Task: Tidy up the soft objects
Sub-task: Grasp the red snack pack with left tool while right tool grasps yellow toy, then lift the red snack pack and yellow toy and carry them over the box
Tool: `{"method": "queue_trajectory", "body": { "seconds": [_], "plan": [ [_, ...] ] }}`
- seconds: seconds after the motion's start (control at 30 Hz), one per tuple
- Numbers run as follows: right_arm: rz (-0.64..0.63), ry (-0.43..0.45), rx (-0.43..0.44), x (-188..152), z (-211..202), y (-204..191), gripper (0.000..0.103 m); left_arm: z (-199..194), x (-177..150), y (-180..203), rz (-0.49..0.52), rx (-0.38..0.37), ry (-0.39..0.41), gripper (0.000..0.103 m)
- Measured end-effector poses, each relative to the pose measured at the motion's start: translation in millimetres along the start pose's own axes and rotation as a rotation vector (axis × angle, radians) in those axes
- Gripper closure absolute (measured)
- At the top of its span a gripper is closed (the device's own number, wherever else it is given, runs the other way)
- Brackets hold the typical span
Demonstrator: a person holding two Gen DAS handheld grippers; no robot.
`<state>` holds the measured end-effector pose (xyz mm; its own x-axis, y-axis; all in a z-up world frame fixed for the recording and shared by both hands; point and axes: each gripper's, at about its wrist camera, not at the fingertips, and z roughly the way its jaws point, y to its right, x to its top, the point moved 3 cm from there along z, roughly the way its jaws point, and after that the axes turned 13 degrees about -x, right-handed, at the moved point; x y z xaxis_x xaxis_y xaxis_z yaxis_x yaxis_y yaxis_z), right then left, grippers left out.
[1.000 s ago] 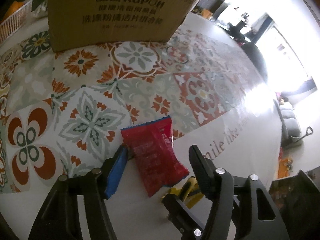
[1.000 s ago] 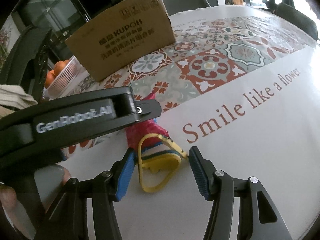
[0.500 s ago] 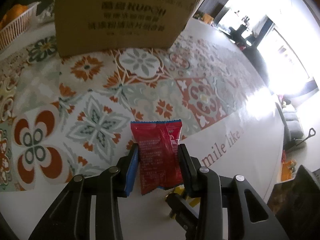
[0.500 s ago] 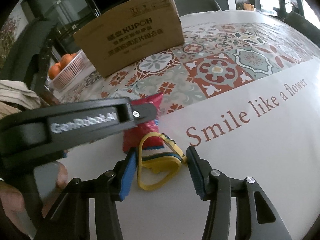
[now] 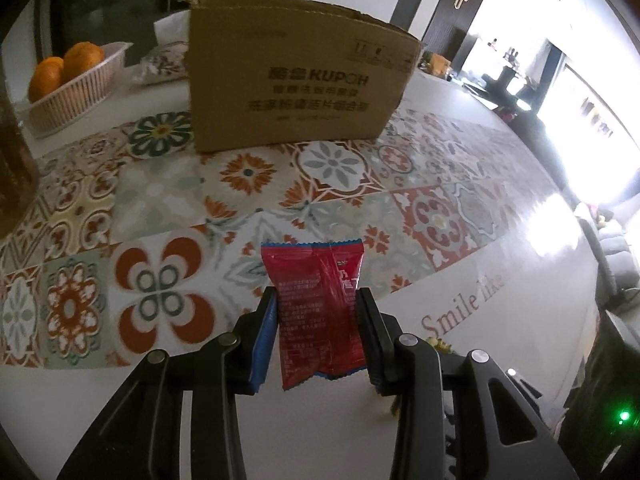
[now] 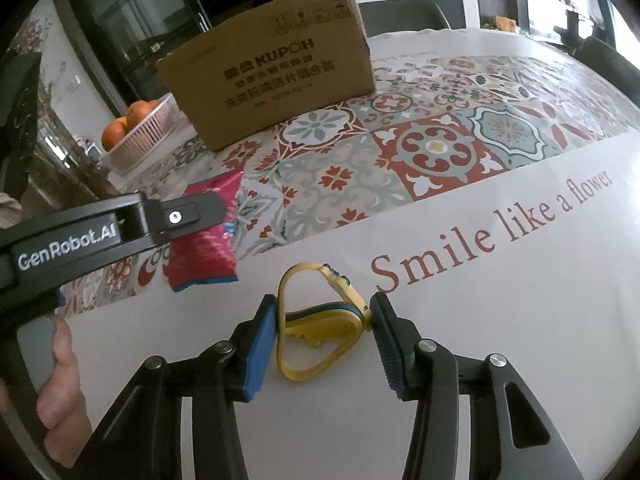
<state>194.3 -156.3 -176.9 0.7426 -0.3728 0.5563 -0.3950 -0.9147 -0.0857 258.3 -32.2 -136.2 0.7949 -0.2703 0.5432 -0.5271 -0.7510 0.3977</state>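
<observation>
My left gripper [image 5: 316, 320] is shut on a red snack packet with blue serrated edges [image 5: 320, 300] and holds it lifted above the table. The packet also shows in the right wrist view [image 6: 208, 236], beside the left gripper's arm [image 6: 100, 232]. My right gripper [image 6: 324, 320] has both pads against the sides of a yellow soft rubber piece with a loop and a dark blue stripe [image 6: 316, 320], which rests on the white part of the tablecloth. A brown open-topped cardboard box [image 5: 296, 80] stands at the far side of the table.
A white basket of oranges [image 5: 68, 84] stands at the far left, next to a clear bag [image 5: 160, 64]. A dark brown object [image 5: 12, 168] is at the left edge. The patterned tablecloth [image 5: 160, 208] covers the table; dark chairs [image 6: 400, 16] stand behind it.
My left gripper closed on the red packet and lifted it off the table. My right gripper narrowed from wide open until its pads touch the yellow rubber piece.
</observation>
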Motion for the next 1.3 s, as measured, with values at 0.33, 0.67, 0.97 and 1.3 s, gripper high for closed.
{"method": "queue_trajectory", "body": {
  "seconds": [0.33, 0.67, 0.97, 1.3],
  "plan": [
    [-0.056, 0.042, 0.014, -2.6, -11.5, -5.5, 0.057, -23.7, -18.3, -5.5, -0.008, 0.055, 0.023, 0.065],
    [-0.108, 0.14, 0.009, 5.2, -37.4, -5.0, 0.057, -47.8, -29.5, 0.7, 0.0, 0.079, 0.056, 0.065],
    [-0.127, 0.237, 0.028, 24.9, -68.0, -6.4, 0.057, -72.0, -23.1, 16.3, 0.02, 0.084, 0.12, 0.065],
    [-0.126, 0.323, 0.072, 55.1, -98.6, -9.0, 0.057, -95.4, -5.0, 28.8, 0.046, 0.101, 0.199, 0.065]
  ]
}}
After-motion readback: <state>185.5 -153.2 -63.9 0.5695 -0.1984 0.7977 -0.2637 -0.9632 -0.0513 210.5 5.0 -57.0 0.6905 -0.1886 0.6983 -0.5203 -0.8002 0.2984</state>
